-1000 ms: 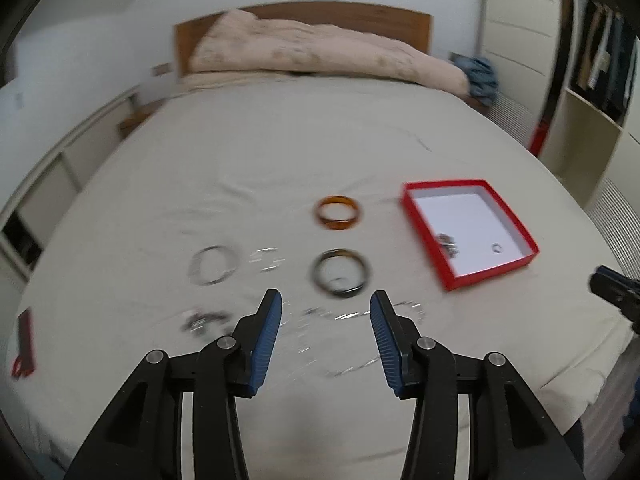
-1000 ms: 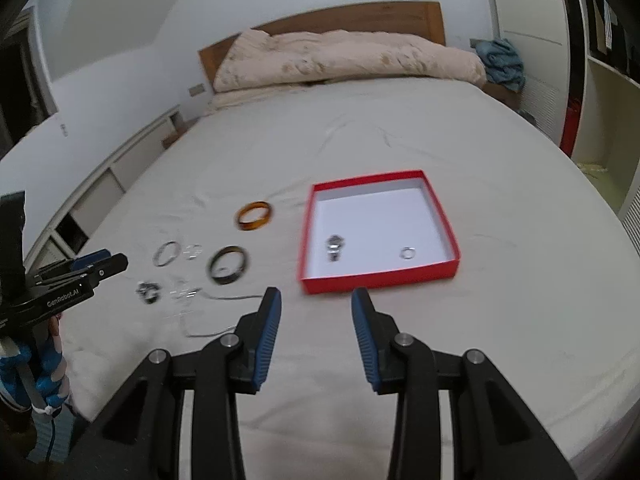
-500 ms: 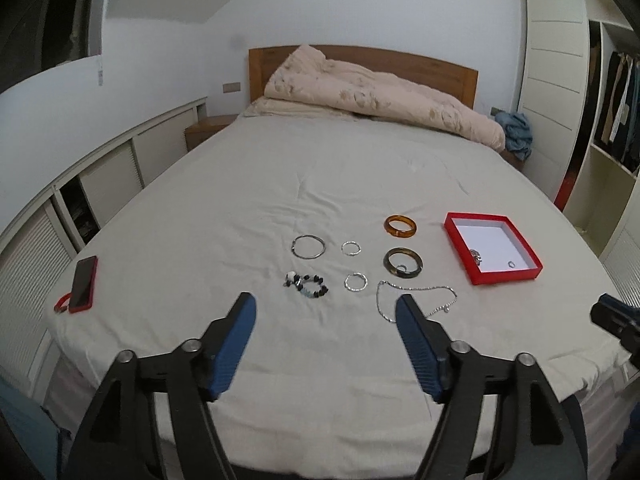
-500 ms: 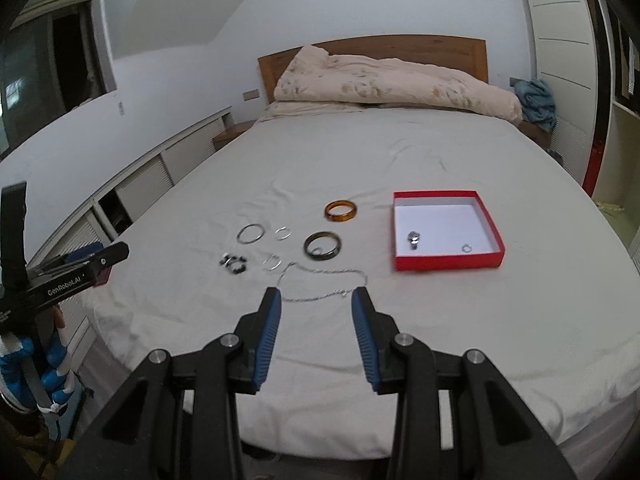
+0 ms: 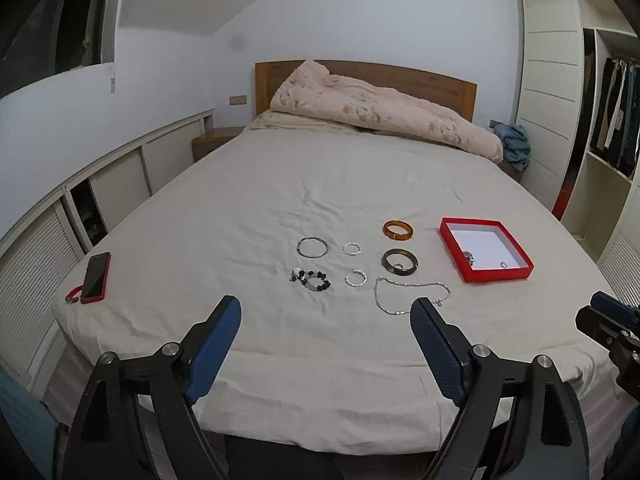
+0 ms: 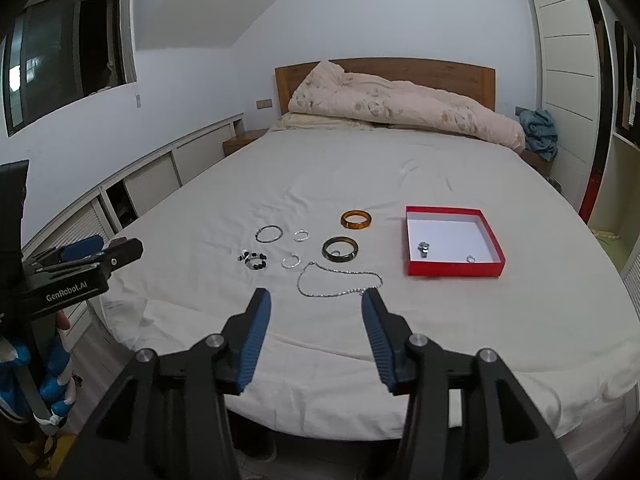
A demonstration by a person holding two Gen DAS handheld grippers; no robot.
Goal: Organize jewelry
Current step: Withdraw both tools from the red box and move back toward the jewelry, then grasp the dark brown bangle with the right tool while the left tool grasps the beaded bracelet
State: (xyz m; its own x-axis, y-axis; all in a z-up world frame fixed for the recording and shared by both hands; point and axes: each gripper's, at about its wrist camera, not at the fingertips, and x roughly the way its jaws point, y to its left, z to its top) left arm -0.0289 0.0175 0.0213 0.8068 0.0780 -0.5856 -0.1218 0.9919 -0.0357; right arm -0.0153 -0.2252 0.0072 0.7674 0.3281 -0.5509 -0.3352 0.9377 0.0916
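Red marks both ends of the scene: far left of the red square cardboard box (image 5: 522, 270), near the bed's (image 5: 280, 200) edge, lies a phone in a red case (image 5: 96, 277). Closer to the box come a thin silver bangle (image 5: 313, 247), a black-and-white beaded bracelet (image 5: 311, 276) and two small silver rings (image 5: 352, 249), (image 5: 355, 278). Just left of the box sit an amber resin bangle (image 5: 397, 230), a dark tortoiseshell bangle (image 5: 400, 261) and a silver chain necklace (image 5: 408, 290) in front of them. The pieces lie spaced apart on the sheet, probably so each can be pinched singly. The box, white inside, already holds a small silver charm (image 6: 423, 249) and a ring (image 6: 470, 258), so sorting has begun.

The left tongs (image 5: 326, 322) are spread wide and empty, short of the jewelry. The right tongs (image 6: 316, 310) are also parted and empty, aimed at the necklace in front of the box.

A second ago both cameras were low over the sheet beside the box; now both have drawn back past the foot of the bed, and both tongs have widened. No piece looks to have shifted.
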